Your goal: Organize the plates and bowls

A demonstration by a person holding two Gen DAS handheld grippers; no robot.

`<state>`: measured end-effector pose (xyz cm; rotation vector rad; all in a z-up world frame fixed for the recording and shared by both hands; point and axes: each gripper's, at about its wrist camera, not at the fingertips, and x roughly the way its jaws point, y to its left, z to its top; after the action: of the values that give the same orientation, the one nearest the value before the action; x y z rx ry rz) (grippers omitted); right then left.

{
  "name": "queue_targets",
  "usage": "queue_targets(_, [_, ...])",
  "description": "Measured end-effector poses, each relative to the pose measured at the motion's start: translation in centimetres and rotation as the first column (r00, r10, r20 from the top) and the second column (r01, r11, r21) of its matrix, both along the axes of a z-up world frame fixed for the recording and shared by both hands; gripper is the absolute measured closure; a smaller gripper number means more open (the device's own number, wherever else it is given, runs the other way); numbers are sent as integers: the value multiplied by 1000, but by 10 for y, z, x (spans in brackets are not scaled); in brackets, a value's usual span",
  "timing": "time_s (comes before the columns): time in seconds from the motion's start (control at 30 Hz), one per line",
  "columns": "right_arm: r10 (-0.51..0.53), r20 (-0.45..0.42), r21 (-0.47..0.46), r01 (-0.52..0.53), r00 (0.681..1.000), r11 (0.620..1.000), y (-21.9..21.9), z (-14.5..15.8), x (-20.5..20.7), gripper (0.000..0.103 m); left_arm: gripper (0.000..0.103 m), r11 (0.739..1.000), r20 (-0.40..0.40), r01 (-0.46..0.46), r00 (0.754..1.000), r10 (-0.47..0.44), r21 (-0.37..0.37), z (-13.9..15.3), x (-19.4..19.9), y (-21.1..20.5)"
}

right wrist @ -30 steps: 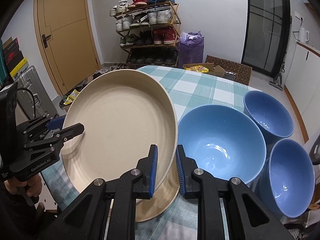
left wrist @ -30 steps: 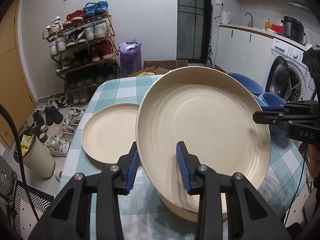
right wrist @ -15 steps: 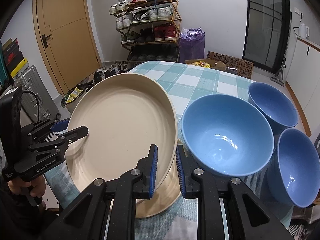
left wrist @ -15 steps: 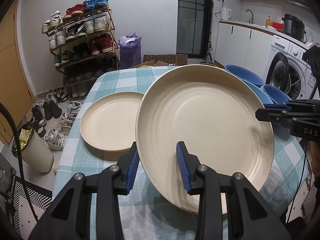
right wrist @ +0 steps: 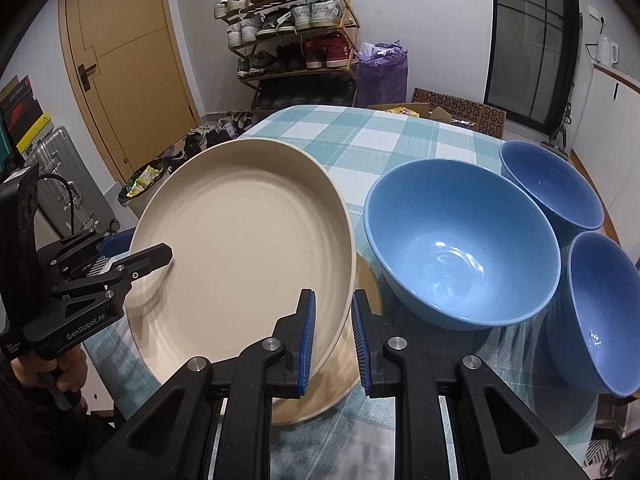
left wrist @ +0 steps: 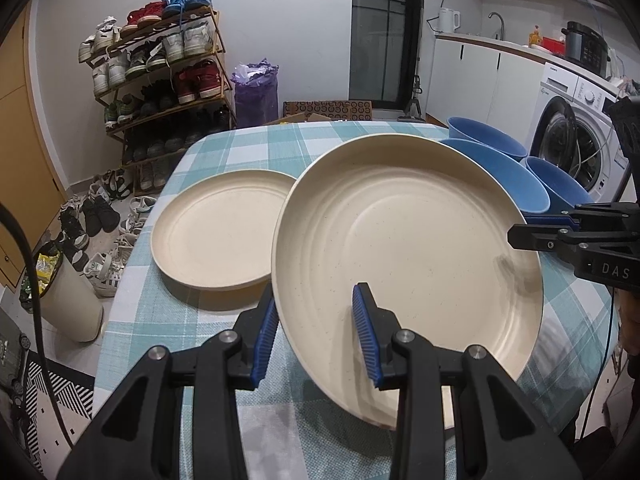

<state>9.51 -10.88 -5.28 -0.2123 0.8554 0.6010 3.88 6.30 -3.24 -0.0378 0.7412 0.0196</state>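
Both grippers hold one large cream plate (left wrist: 408, 248) by opposite rims, tilted just above the checked tablecloth. My left gripper (left wrist: 316, 336) is shut on its near rim, and my right gripper (right wrist: 334, 340) is shut on the opposite rim. In the right wrist view, another cream plate (right wrist: 356, 372) lies on the table under the held plate (right wrist: 240, 248), mostly hidden. A third cream plate (left wrist: 224, 232) lies flat to the left. Three blue bowls stand to the right: a large one (right wrist: 460, 240) and two smaller ones (right wrist: 552, 188) (right wrist: 600, 320).
The table (left wrist: 256, 144) is round with a teal checked cloth, its edge near on the left. Beyond it are a shoe rack (left wrist: 160, 80), a purple bag (left wrist: 256, 88) and a white bin (left wrist: 68, 308) on the floor. A washing machine (left wrist: 580, 140) stands at right.
The held plate has come down a little towards the plate under it and lies flatter. Both grips are unchanged.
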Motion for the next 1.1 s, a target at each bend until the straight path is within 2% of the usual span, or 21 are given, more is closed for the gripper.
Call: queue_targets(1.1, [-31,-31,-59,29,999,998,-4,-30,4,84,68,1000,-70,20,997,-19,16,-29,16,-7])
